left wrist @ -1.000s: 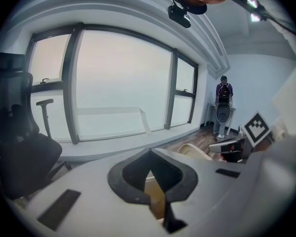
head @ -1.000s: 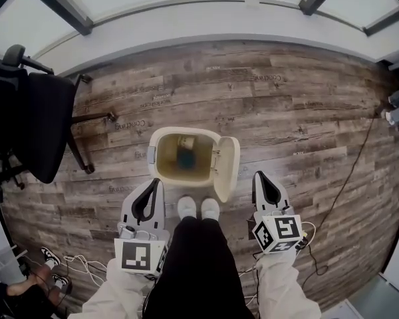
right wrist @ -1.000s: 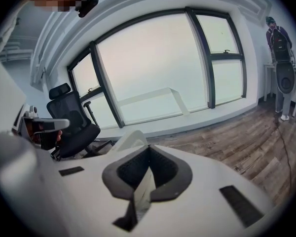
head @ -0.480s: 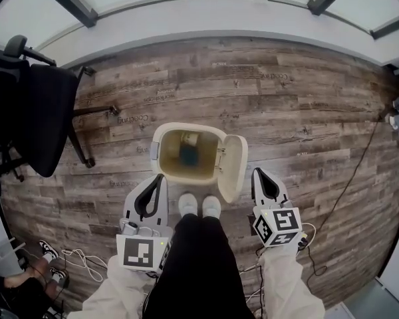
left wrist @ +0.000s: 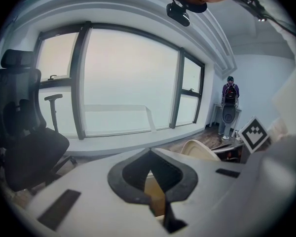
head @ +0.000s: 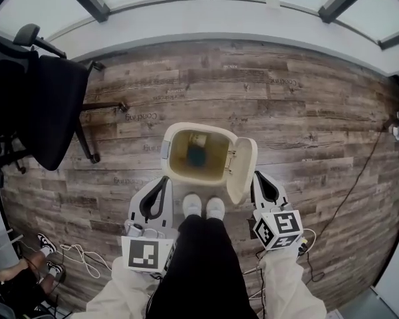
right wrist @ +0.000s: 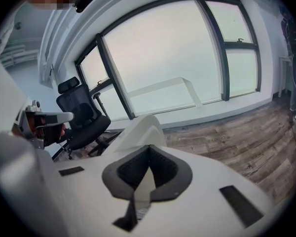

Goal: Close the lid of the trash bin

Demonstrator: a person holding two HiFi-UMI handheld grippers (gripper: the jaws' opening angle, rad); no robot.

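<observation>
A cream trash bin stands open on the wooden floor just ahead of my feet, with something blue-green at its bottom. Its lid is swung up on the bin's right side. My left gripper is shut and empty, its tips close to the bin's near left corner. My right gripper is also shut and empty, just right of the lid's lower edge. In the left gripper view the shut left gripper points past the lid. In the right gripper view the lid rises right behind the shut right gripper.
A black office chair stands at the left. Loose cables lie on the floor at the lower left, and another cable runs along the right. My white shoes touch the bin's near side. A window wall lies ahead.
The bin now sits closer to my feet and both grippers. The grippers have come forward to flank it, the right one reaching the lid's edge. Both stay shut.
</observation>
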